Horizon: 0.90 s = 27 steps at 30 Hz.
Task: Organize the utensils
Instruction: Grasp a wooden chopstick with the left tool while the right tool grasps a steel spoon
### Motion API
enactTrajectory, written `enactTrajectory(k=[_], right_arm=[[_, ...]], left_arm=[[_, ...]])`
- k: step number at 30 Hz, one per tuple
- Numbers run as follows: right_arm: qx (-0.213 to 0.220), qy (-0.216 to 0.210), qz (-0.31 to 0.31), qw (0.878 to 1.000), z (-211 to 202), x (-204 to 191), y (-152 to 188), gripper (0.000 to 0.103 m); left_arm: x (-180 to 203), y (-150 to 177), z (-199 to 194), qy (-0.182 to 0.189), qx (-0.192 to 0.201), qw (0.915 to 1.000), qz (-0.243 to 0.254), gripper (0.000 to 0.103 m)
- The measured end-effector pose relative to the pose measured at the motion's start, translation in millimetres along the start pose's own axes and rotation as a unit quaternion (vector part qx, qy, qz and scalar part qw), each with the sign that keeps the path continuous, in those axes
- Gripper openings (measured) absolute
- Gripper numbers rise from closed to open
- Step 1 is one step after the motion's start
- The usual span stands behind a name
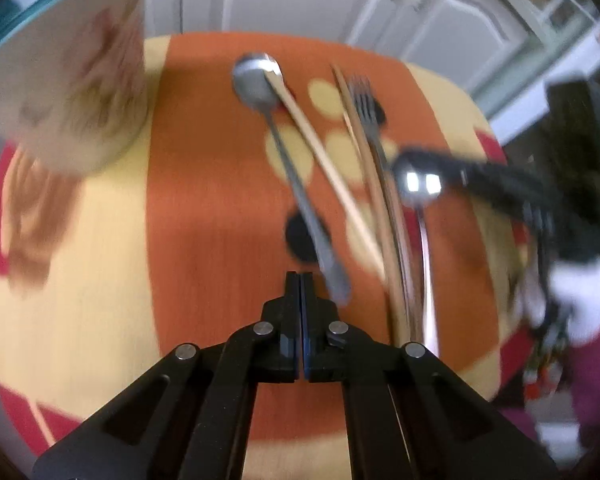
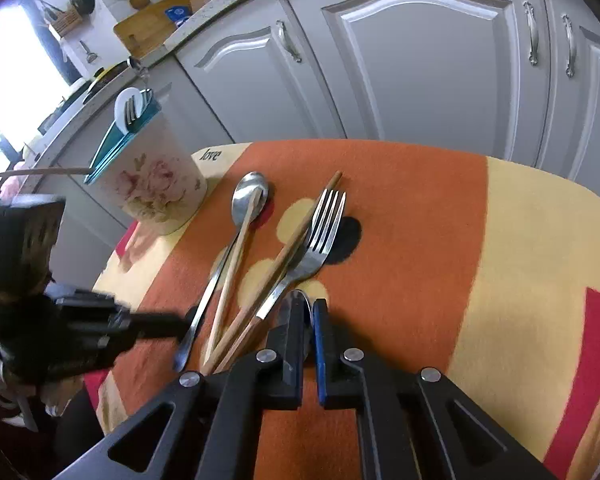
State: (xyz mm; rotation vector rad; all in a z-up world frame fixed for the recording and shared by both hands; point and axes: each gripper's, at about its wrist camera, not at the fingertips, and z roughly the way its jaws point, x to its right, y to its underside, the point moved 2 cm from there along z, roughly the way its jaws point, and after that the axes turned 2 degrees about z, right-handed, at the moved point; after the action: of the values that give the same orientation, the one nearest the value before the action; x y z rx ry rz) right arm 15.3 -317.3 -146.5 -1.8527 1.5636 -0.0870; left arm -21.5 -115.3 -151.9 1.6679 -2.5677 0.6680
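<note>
On the orange and yellow cloth (image 2: 420, 216) lie a steel spoon (image 2: 249, 196), two wooden chopsticks (image 2: 236, 256), a fork (image 2: 320, 224) and a second spoon (image 1: 417, 184). My right gripper (image 2: 308, 312) is shut on the second spoon's bowl (image 2: 296, 300); it shows in the left wrist view (image 1: 460, 170). My left gripper (image 1: 300, 280) is shut and empty, near the first spoon's handle end (image 1: 336, 280); it shows in the right wrist view (image 2: 180, 324). A floral utensil holder (image 2: 156, 184) with a teal rim holds a fork and a white piece.
The holder stands at the table's far left corner (image 1: 68, 92). White cabinet doors (image 2: 420, 60) stand just behind the table. A counter with boards and kitchen tools (image 2: 148, 24) runs along the back left. The table's edges are close on all sides.
</note>
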Motion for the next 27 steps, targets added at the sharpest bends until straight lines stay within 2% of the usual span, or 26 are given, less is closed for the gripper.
enactTrajectory(k=[4, 8, 10, 12, 13, 14, 15, 19, 21, 27], right_arm=[[-0.001, -0.004, 0.006, 1.000, -0.3, 3.7, 1.7, 0.003], [0.001, 0.001, 0.011, 1.000, 0.3, 2.1, 0.6, 0.003], [-0.001, 0.007, 0.006, 1.000, 0.0, 0.0, 0.9, 0.003], [-0.002, 0.005, 0.006, 1.000, -1.0, 0.5, 1.4, 0.003], [-0.003, 0.006, 0.007, 1.000, -1.2, 0.7, 1.7, 0.003], [-0.004, 0.007, 0.007, 1.000, -1.3, 1.4, 1.7, 0.003], [-0.005, 0.006, 0.008, 1.000, -1.4, 2.0, 2.0, 0.003], [-0.005, 0.003, 0.012, 1.000, -1.8, 2.7, 2.1, 0.003], [-0.005, 0.003, 0.012, 1.000, -1.9, 2.6, 2.5, 0.004], [-0.003, -0.006, 0.021, 1.000, -1.2, 6.1, 4.4, 0.004]], left_arm=[[0.6, 6.3, -11.8, -0.001, 0.012, 0.9999, 0.007, 0.000], [3.7, -11.5, -13.2, -0.008, 0.038, 0.9990, -0.020, 0.001], [7.5, -27.0, -7.5, -0.018, 0.051, 0.9982, -0.025, 0.008], [13.3, -37.0, -2.8, -0.016, 0.060, 0.9977, -0.028, 0.027], [15.7, -40.9, -0.9, -0.011, 0.062, 0.9976, -0.029, 0.032], [18.8, -45.9, 3.5, -0.015, 0.061, 0.9977, -0.025, 0.041], [21.9, -50.1, 10.3, -0.034, 0.049, 0.9980, -0.019, 0.042], [27.8, -56.2, 20.5, -0.066, 0.030, 0.9973, -0.012, 0.039], [26.4, -56.6, 19.7, -0.071, 0.028, 0.9970, -0.013, 0.020], [14.0, -48.1, 14.6, -0.019, 0.017, 0.9993, -0.028, 0.017]])
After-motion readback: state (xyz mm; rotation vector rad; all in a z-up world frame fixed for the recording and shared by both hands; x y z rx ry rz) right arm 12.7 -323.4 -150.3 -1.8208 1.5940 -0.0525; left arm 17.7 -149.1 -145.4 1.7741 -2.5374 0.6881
